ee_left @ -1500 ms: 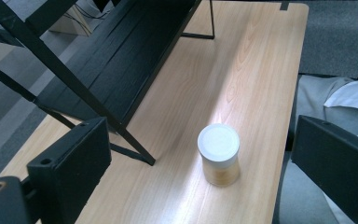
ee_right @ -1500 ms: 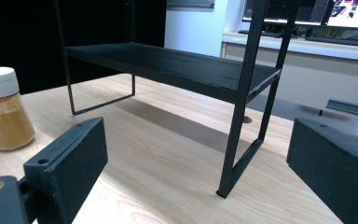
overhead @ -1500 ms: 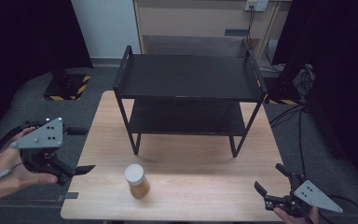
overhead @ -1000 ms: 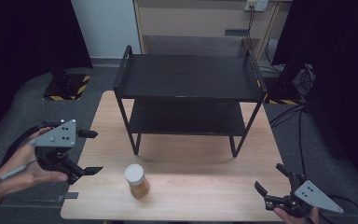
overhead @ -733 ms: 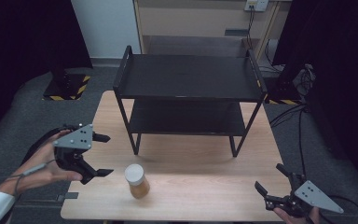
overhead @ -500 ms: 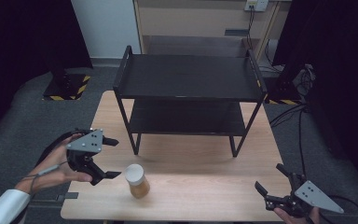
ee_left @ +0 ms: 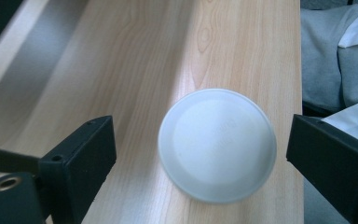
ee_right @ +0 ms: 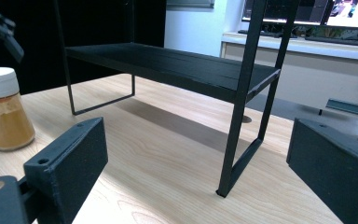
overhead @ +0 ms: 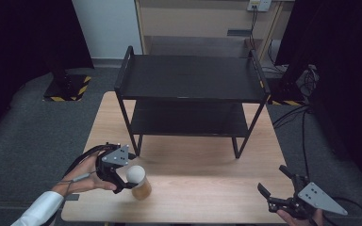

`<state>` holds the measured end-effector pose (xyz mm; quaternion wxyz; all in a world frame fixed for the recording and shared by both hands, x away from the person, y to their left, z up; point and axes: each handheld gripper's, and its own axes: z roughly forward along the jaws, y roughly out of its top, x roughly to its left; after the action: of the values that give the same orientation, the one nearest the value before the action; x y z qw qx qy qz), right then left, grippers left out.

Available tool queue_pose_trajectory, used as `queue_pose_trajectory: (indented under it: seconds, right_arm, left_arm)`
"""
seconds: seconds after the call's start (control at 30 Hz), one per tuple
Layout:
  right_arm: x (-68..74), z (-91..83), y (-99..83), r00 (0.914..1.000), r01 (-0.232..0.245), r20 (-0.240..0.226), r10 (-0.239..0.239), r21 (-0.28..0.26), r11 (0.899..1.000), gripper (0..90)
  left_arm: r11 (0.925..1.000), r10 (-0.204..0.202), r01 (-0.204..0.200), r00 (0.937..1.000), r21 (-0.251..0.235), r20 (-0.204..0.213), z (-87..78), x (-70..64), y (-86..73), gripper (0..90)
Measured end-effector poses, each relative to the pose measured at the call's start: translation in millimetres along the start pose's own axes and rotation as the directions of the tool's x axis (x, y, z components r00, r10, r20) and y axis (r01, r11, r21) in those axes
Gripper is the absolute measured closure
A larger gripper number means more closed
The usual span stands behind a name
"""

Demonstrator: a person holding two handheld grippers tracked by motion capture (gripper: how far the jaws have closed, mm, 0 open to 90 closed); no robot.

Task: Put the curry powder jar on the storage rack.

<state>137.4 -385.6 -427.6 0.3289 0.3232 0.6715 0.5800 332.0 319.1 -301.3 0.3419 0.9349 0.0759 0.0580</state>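
A small jar point(overhead: 139, 183) with a white lid and amber-brown contents stands upright near the table's front left edge. My left gripper point(overhead: 126, 172) hovers over it, open, pointing down. In the left gripper view the white lid point(ee_left: 217, 143) lies between the two black jaws without touching either. My right gripper point(overhead: 272, 181) stays low at the front right of the table, open and holding nothing. From the right gripper view the jar point(ee_right: 3, 108) stands far to the left, with the black rack point(ee_right: 177, 65) ahead.
A black two-tier metal rack point(overhead: 191, 77) stands across the back half of the wooden table point(overhead: 207, 193). Its legs point(overhead: 236, 149) come down mid-table. Grey floor and cables surround the table.
My left gripper has swung in from the table's left edge to a spot right above the jar. The jar and the right gripper have stayed put.
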Motion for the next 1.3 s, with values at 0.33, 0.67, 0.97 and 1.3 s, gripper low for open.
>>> queue_pose_trajectory:
  seconds: [0.33,0.67,0.97,1.3]
  right_arm:
    - [-0.1,-0.2,-0.3,1.0,-0.001,0.0,0.001,-0.003,1.0,5.1]
    - [0.0,-0.4,-0.1,1.0,0.001,0.0,-0.001,-0.004,1.0,5.1]
    - [0.0,-0.9,-0.4,1.0,-0.002,0.001,0.002,-0.011,1.0,4.9]
    - [-1.6,-2.1,-1.1,1.0,-0.006,-0.005,0.006,-0.021,1.0,4.9]
  left_arm:
    - [0.9995,0.026,-0.027,0.9985,0.017,0.048,27.3,4.2,-7.2,26.3]
    - [0.9996,-0.013,0.014,0.9985,-0.026,0.053,25.2,11.4,-6.3,32.8]
    - [0.9866,0.094,-0.091,0.9953,-0.136,0.022,-48.3,17.3,88.7,32.7]
    - [0.9795,0.129,-0.127,0.9916,-0.157,0.005,-129.2,36.5,213.5,32.5]
